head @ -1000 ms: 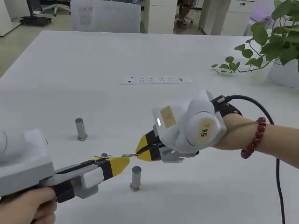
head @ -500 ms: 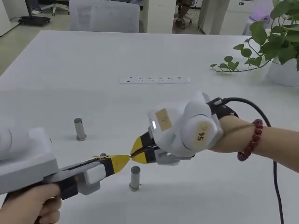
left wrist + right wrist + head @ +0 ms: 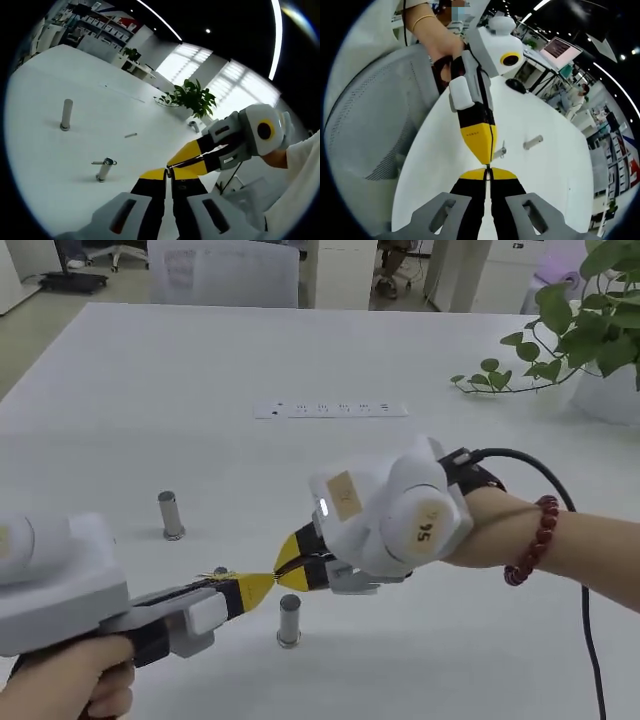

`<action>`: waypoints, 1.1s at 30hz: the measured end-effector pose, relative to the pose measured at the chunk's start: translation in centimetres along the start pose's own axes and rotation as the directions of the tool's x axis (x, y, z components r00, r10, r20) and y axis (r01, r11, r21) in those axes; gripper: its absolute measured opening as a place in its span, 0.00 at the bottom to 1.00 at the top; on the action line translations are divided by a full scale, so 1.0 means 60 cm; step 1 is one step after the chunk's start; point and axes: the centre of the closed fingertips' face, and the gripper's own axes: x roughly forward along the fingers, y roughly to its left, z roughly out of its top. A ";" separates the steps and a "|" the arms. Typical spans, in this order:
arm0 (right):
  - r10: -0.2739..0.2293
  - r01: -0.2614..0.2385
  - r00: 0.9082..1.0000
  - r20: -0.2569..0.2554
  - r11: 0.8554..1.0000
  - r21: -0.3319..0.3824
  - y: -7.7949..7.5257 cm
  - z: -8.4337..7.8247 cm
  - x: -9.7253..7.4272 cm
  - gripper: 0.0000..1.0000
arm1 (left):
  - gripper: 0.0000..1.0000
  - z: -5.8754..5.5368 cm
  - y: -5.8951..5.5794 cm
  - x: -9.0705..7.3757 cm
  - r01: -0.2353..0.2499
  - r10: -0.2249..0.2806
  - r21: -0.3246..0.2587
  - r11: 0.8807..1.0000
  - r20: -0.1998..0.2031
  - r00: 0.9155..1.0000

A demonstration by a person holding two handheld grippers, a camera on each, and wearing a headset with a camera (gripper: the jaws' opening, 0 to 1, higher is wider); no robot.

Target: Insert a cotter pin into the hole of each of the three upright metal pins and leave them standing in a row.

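My left gripper (image 3: 262,585) and right gripper (image 3: 287,571) meet tip to tip above the white table (image 3: 420,370), both shut. A thin cotter pin (image 3: 489,166) shows as a sliver between the two sets of yellow tips. In the left gripper view the right gripper (image 3: 174,166) touches the left gripper (image 3: 169,174) tips. Just behind the left gripper stands a metal pin (image 3: 104,169) with a cotter pin through its top. One bare upright metal pin (image 3: 171,515) stands to the left. Another bare metal pin (image 3: 289,620) stands in front, below the grippers.
A loose cotter pin (image 3: 130,135) lies on the table beyond the pins. A white power strip (image 3: 330,411) lies mid-table. A potted plant (image 3: 590,325) stands at the far right. A cable (image 3: 560,480) trails from the right gripper. Office chairs stand past the far edge.
The right gripper has moved left and slightly down towards the left gripper. The gap between the tips has closed, and they now touch. The metal pins stand as before.
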 end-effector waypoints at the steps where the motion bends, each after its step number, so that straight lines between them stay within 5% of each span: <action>1: 0.000 0.000 1.000 -0.001 1.000 -0.001 0.000 0.000 0.000 0.03 | 0.01 -0.001 0.000 0.000 -0.001 0.001 0.006 1.000 -0.002 1.000; 23: -0.007 0.004 0.999 0.032 0.996 0.084 -0.003 -0.002 0.000 0.06 | 0.00 0.005 0.002 0.002 0.002 -0.002 0.140 0.990 -0.001 1.000; 29: 0.010 -0.019 0.998 0.058 0.986 0.167 -0.002 -0.005 -0.006 0.09 | 0.00 0.002 0.004 0.000 0.007 -0.005 0.187 0.982 -0.012 1.000; 33: 0.039 -0.061 0.995 0.091 0.965 0.256 0.003 -0.006 -0.009 0.12 | 0.00 0.002 0.002 -0.002 0.019 -0.017 0.225 0.974 -0.012 1.000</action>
